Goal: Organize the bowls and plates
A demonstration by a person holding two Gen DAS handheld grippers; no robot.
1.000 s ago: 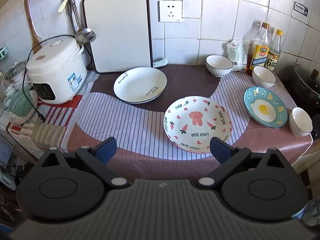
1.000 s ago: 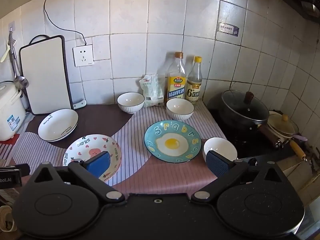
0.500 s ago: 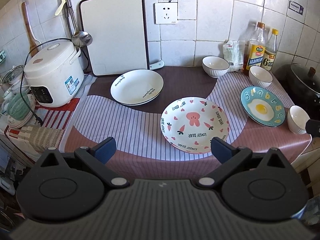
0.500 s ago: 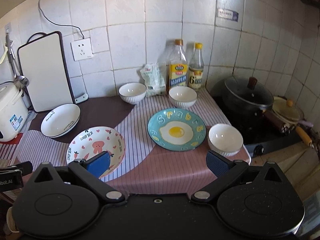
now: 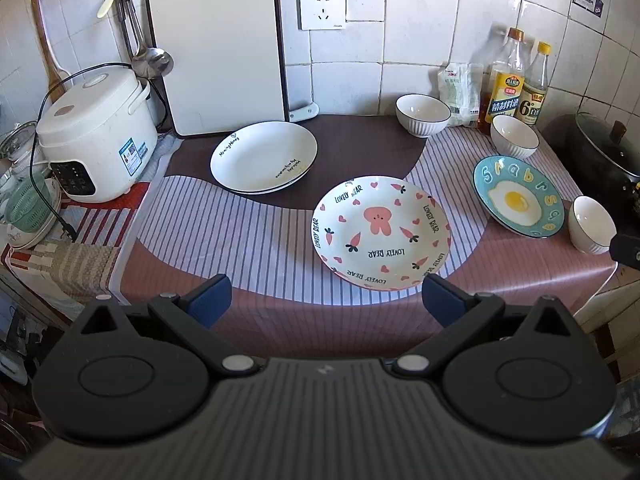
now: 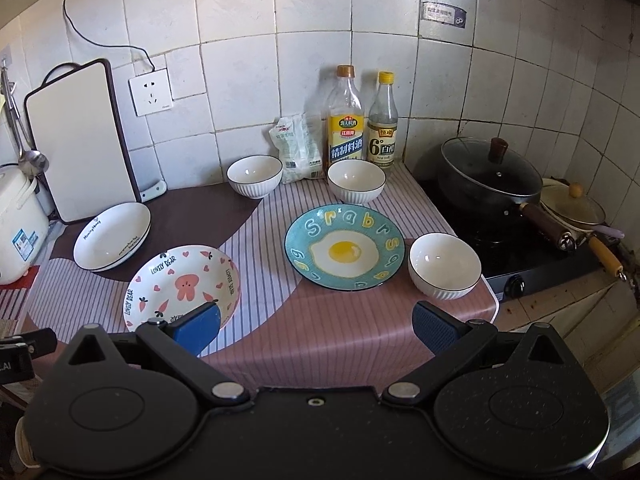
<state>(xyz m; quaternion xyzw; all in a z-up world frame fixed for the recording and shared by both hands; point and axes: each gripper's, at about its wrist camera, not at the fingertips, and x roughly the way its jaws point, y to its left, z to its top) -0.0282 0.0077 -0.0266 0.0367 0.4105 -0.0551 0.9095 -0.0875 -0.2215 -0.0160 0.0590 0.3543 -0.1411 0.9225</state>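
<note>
Sliding off is the worry: the bunny plate (image 5: 382, 232) sits just ahead of the left gripper (image 5: 326, 300), whose fingers are spread wide and empty. The right gripper (image 6: 316, 322) is wide open too, nothing held, with the egg plate (image 6: 345, 247) ahead and a bowl (image 6: 444, 266) beyond its right finger, easily knocked off the edge.

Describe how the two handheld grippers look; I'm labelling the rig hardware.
Both match: the left gripper and right gripper have matte black bodies with two round discs, black linkage arms with silver pivot pins, and blue-padded fingers. The left's centre panel is ribbed grey; the right's is plain black. No hands or sleeves show.
</note>
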